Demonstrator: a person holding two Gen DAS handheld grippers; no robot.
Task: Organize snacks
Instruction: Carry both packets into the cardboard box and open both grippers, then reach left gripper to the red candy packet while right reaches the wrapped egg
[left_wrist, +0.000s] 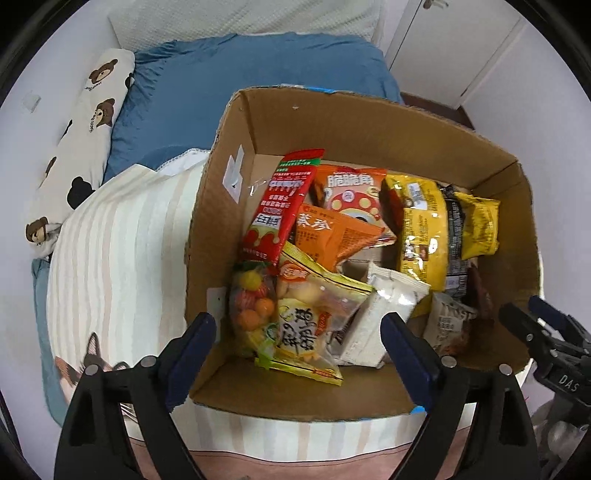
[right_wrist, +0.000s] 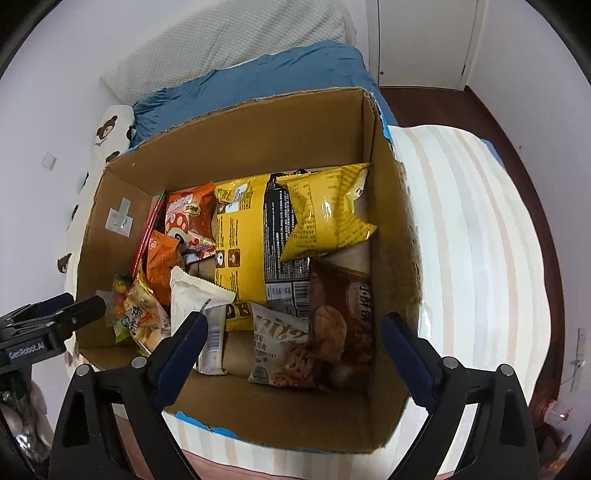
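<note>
An open cardboard box sits on a striped bed cover, filled with several snack packets. In the left wrist view I see a red packet, orange packets, a candy bag, a white packet and yellow bags. In the right wrist view a yellow bag, a brown cookie bag and an oat packet lie at the box's right. My left gripper is open and empty above the box's near left. My right gripper is open and empty above its near right.
The box rests on a striped cover over a bed with a blue duvet. A bear-print pillow lies at the left by the wall. White doors and dark floor are at the right.
</note>
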